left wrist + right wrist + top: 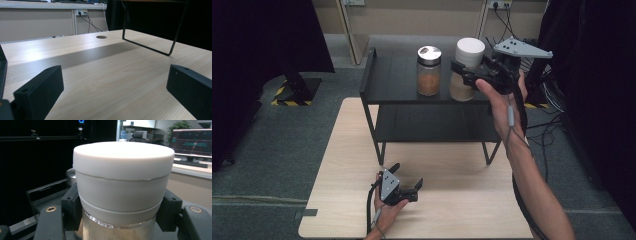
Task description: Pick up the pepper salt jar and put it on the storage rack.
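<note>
We are clamping the right gripper (469, 74) on the white-lidded jar (467, 67) just under its lid, on the shelf (394, 75) beside the second jar (429, 71) – likely to lift it – while resting the left gripper (407, 179), jaws apart and empty, on the table (462, 200).

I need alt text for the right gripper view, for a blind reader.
A glass jar with a white lid stands close in front, with the right gripper closed on it below the lid. Behind it are a dark background and a monitor.
</note>
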### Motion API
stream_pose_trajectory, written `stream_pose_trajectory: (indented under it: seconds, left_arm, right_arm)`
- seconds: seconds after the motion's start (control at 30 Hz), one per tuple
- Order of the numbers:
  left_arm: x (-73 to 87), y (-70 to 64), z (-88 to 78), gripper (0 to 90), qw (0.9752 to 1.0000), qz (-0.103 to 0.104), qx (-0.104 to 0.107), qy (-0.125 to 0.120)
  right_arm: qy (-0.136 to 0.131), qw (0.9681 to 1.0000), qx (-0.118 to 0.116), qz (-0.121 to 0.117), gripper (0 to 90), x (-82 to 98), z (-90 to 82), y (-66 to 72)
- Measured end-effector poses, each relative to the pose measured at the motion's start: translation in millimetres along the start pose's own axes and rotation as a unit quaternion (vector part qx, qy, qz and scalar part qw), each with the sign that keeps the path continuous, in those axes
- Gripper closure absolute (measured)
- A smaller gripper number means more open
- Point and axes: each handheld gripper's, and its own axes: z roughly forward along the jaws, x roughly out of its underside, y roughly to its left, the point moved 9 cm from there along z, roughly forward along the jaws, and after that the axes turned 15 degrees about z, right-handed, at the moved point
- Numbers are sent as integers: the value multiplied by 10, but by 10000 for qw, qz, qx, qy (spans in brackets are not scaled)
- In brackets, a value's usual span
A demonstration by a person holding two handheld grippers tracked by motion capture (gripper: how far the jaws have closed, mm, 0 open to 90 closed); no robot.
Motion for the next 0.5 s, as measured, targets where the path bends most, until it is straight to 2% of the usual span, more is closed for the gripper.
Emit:
stream_pose_trajectory:
  seconds: [0.33,0.5]
  left_arm:
    - [0,0,0,4,10000,-2,0,-1]
    - [0,1,0,4,10000,-5,2,-1]
  right_arm:
    - [-63,9993,359,-57,355,-31,184,-105]
    - [-110,9991,416,-5,355,-23,236,-138]
